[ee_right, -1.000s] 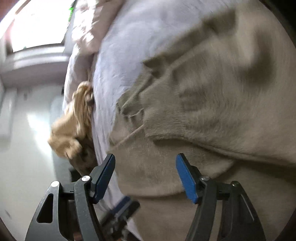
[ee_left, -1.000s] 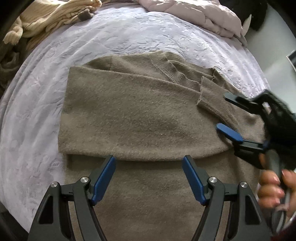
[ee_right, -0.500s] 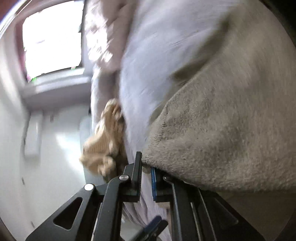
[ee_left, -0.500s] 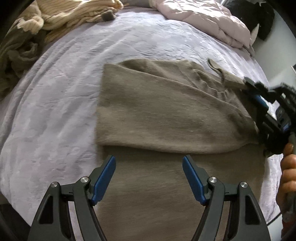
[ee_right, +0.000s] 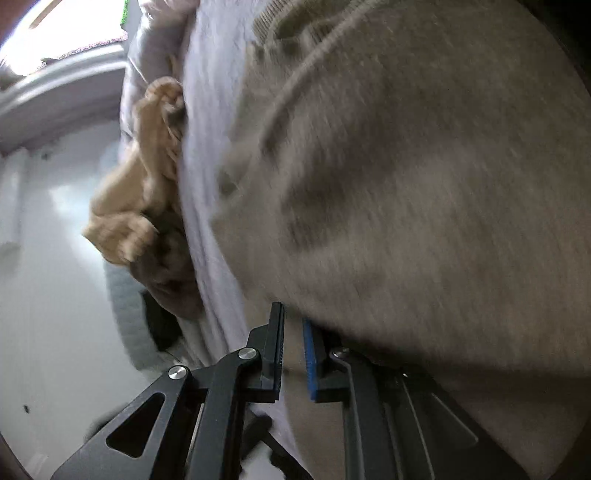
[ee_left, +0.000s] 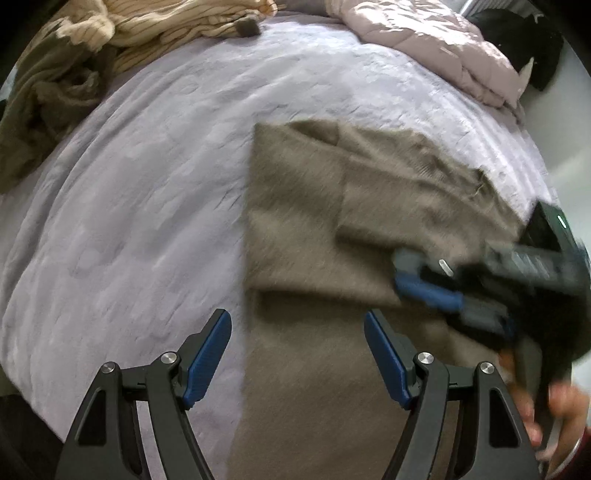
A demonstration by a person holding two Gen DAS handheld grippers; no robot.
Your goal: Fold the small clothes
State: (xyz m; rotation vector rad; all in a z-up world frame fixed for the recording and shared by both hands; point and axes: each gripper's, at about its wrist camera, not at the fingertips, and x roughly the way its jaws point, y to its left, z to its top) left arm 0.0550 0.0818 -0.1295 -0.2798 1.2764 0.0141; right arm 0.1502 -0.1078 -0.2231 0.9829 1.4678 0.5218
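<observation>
A brown knit sweater (ee_left: 317, 229) lies partly folded on the lavender bedspread (ee_left: 147, 184). My left gripper (ee_left: 297, 362) is open and empty, hovering over the sweater's near left edge. My right gripper (ee_left: 424, 288) comes in from the right over the sweater's folded flap, blurred by motion. In the right wrist view the sweater (ee_right: 406, 184) fills the frame and the right gripper (ee_right: 293, 354) has its jaws nearly together, pinching a fold of the sweater's edge.
A tan striped garment (ee_left: 166, 26) and an olive garment (ee_left: 48, 92) are heaped at the bed's far left. A pink quilted duvet (ee_left: 424, 40) lies at the far right. The tan garment (ee_right: 147, 166) also shows in the right wrist view.
My right gripper closed on the sweater's right edge and has carried it leftward over the body. The left gripper's view has shifted left; it stays open.
</observation>
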